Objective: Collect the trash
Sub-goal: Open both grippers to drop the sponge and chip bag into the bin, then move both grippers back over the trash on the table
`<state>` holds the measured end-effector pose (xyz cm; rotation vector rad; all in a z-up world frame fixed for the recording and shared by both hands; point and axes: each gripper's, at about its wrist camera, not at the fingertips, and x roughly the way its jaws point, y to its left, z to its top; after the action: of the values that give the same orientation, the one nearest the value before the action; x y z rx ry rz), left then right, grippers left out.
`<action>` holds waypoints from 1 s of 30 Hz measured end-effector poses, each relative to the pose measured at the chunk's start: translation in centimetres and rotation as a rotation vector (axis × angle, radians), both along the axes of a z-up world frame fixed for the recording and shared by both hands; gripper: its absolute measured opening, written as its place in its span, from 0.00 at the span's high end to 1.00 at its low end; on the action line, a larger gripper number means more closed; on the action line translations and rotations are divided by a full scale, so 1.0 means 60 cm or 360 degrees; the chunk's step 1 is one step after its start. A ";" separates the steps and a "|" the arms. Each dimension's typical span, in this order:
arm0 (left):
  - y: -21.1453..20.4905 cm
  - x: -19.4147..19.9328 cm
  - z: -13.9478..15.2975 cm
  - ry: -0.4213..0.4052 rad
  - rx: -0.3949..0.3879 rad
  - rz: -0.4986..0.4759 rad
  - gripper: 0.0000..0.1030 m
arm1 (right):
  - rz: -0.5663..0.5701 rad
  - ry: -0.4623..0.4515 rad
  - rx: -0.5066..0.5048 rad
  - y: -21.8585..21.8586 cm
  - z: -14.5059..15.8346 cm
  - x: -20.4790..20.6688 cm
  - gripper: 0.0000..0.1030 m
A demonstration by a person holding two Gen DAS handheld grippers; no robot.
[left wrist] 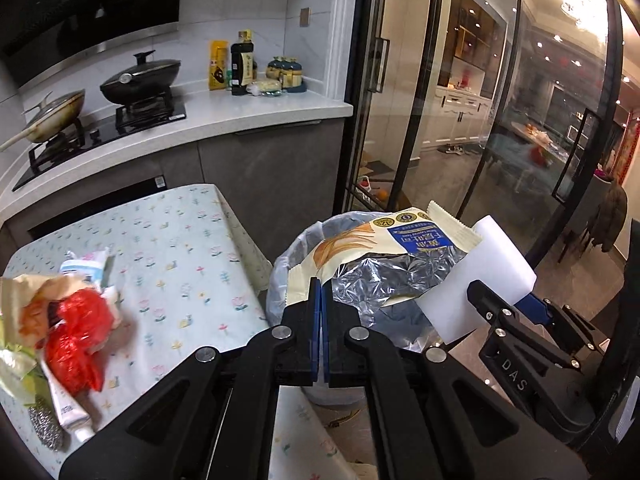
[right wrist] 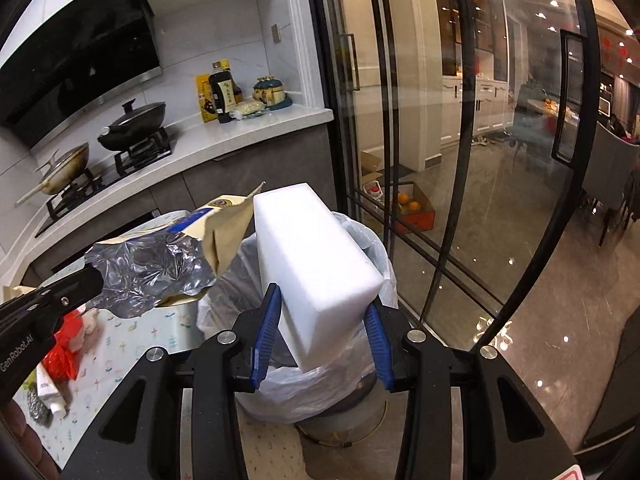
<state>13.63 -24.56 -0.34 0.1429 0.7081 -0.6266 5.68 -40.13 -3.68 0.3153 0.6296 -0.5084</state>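
Note:
My left gripper [left wrist: 321, 286] is shut on the edge of an opened snack wrapper [left wrist: 384, 256], cream and blue outside and silver foil inside. It holds the wrapper over the mouth of the trash bin [left wrist: 280, 280], which has a clear plastic liner. My right gripper [right wrist: 324, 332] is shut on a white foam block [right wrist: 316, 256], its blue pads [right wrist: 266, 332] pressing both sides, above the same bin [right wrist: 360, 364]. In the right wrist view the left gripper [right wrist: 94, 276] comes in from the left with the wrapper [right wrist: 152, 268]. The block [left wrist: 480, 276] sits just right of the wrapper.
More trash lies on the floral-cloth table [left wrist: 180, 260] at the left: a red plastic bag [left wrist: 76, 332], crumpled paper, a squeezed tube [left wrist: 68, 408] and a steel scourer [left wrist: 46, 426]. Behind are a counter with a stove [left wrist: 100, 128], pans and bottles. Glass sliding doors [left wrist: 420, 120] stand right of the bin.

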 end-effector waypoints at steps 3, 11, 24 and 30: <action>-0.021 0.016 -0.014 0.0039 0.0003 -0.0023 0.97 | -0.0008 0.0026 0.0011 -0.013 -0.012 0.015 0.61; -0.041 0.049 -0.041 0.0088 0.0005 -0.0008 0.76 | 0.0003 0.0058 0.0014 -0.022 -0.031 0.047 0.57; 0.049 0.058 -0.005 0.0008 -0.0072 0.0165 0.51 | 0.0069 0.0004 -0.0055 0.041 0.003 0.046 0.45; 0.094 0.045 0.011 -0.0027 -0.0084 0.0219 0.49 | 0.0124 -0.0026 -0.0093 0.087 0.028 0.042 0.44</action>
<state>16.36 -18.90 0.30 0.0500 0.6787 -0.5111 8.19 -34.89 -2.03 0.2389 0.6075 -0.4481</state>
